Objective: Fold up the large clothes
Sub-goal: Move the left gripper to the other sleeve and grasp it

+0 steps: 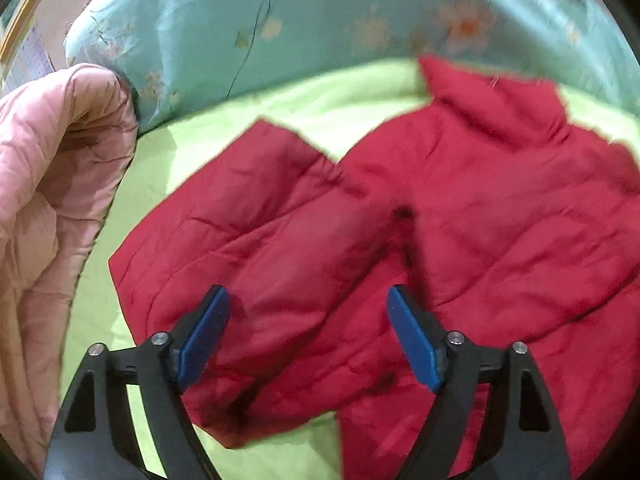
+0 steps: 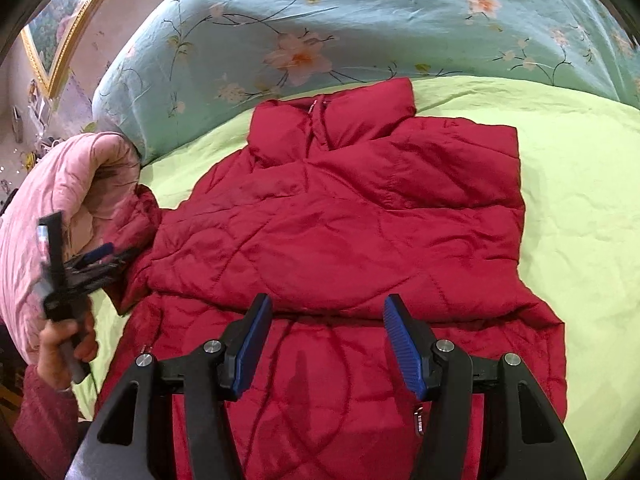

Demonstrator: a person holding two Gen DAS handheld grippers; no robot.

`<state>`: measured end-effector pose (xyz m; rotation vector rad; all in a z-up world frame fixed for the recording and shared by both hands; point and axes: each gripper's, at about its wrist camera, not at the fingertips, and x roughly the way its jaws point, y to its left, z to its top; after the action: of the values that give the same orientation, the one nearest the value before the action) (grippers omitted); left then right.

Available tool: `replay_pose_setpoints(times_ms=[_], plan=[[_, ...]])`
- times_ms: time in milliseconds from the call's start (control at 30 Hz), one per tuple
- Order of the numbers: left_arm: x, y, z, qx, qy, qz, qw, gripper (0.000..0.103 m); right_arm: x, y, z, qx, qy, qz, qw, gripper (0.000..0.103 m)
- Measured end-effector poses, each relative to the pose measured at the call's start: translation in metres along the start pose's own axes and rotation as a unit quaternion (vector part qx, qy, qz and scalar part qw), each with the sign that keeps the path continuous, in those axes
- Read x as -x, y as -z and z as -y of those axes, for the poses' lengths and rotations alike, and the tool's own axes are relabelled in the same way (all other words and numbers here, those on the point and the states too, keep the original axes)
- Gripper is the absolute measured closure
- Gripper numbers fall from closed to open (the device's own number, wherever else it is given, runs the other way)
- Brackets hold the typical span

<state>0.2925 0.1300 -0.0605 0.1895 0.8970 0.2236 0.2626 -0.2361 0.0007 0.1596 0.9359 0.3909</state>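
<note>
A red quilted jacket (image 2: 340,220) lies on a lime green sheet (image 2: 580,208), collar toward the far side, its right sleeve folded across the chest. In the left wrist view its left sleeve (image 1: 256,232) stretches out to the left of the body (image 1: 500,208). My left gripper (image 1: 308,312) is open and empty, just above that sleeve; it also shows at the left edge of the right wrist view (image 2: 92,256). My right gripper (image 2: 326,320) is open and empty above the jacket's lower front, near the folded sleeve's edge. A zipper pull (image 2: 418,420) hangs by its right finger.
A pink quilt (image 1: 52,184) is bunched at the left, close to the sleeve. A turquoise floral duvet (image 2: 360,20) runs along the far side of the bed. A gold picture frame (image 2: 48,52) hangs on the wall at far left. Green sheet shows to the jacket's right.
</note>
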Motion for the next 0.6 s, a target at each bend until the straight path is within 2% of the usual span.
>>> replay_pose_setpoints(times_ms=[133, 267, 300, 333, 433, 600], plan=[[-0.011, 0.004, -0.017, 0.023, -0.017, -0.008, 0.9996, 0.019, 0.002, -0.001, -0.007, 0.004, -0.009, -0.001, 1.000, 0.043], [-0.014, 0.007, -0.039, 0.059, -0.008, -0.004, 0.9982, 0.020, 0.000, -0.001, -0.017, 0.014, -0.018, -0.003, 1.000, 0.043], [-0.015, 0.008, -0.044, 0.067, 0.001, -0.004, 0.9978, 0.032, -0.001, 0.000, -0.020, 0.016, -0.019, -0.004, 1.000, 0.043], [-0.017, 0.008, -0.046, 0.072, 0.011, -0.005, 0.9973, 0.053, -0.004, -0.001, -0.024, 0.019, -0.022, -0.007, 1.000, 0.043], [-0.014, 0.010, -0.054, 0.101, 0.053, -0.005, 0.9935, 0.086, -0.007, 0.000, -0.027, 0.021, -0.028, -0.010, 0.999, 0.043], [0.009, 0.007, -0.060, 0.139, 0.093, 0.020, 0.9858, 0.093, -0.008, -0.001, -0.026, 0.012, -0.042, -0.010, 0.999, 0.043]])
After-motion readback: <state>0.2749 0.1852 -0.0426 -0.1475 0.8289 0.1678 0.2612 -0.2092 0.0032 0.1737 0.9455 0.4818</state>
